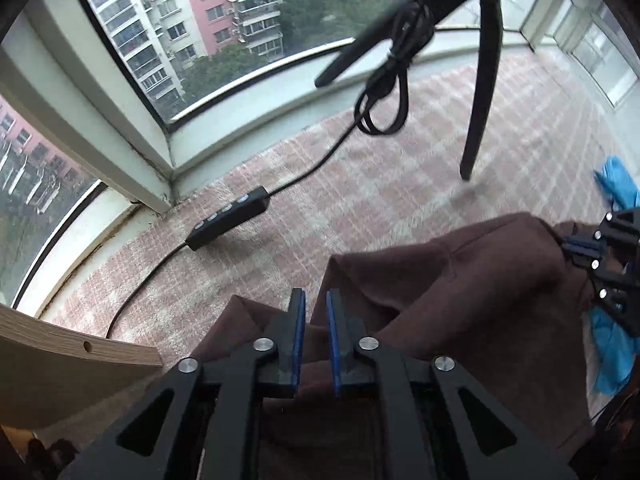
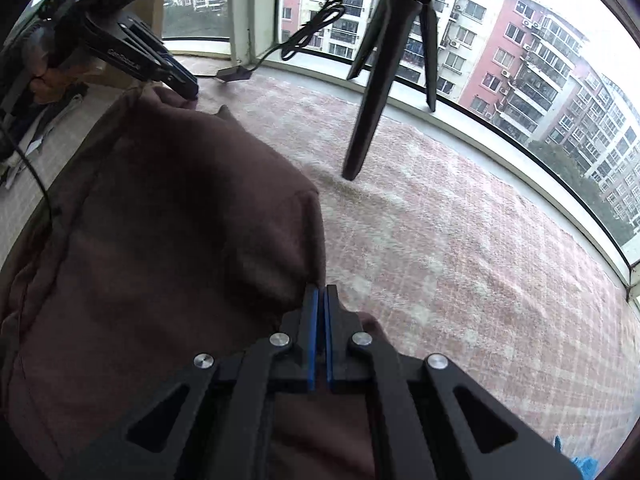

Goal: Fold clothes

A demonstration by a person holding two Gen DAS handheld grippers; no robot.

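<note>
A brown garment (image 2: 168, 216) is held up above a pink checked carpet (image 2: 460, 264) beside a curved window (image 1: 192, 32), gripped along its upper edge by two hand-held grippers. In the left wrist view, the left gripper (image 1: 316, 304) is seen with its blue-padded fingers (image 1: 298, 340) drawn close but not meeting, a fold of the brown cloth caught in the narrow gap between them. In the right wrist view, the right gripper (image 2: 321, 300) is shown with its pads pressed nearly together, the garment's near corner pinched between them. Between the two grippers the cloth is seen sagging in loose folds, and its lower part is hidden below both views. The right gripper also appears at the right edge of the left wrist view, clamped on the far end of the garment (image 1: 460, 300). Beyond the garment, a black tripod (image 2: 372, 92) is planted on the carpet, with a looped cable (image 1: 388, 80) hung from it and an inline control box (image 1: 228, 218) lying on the carpet near the window corner. A piece of blue cloth (image 1: 618, 188) is seen on the carpet to the garment's right. No containers are visible in either view
</note>
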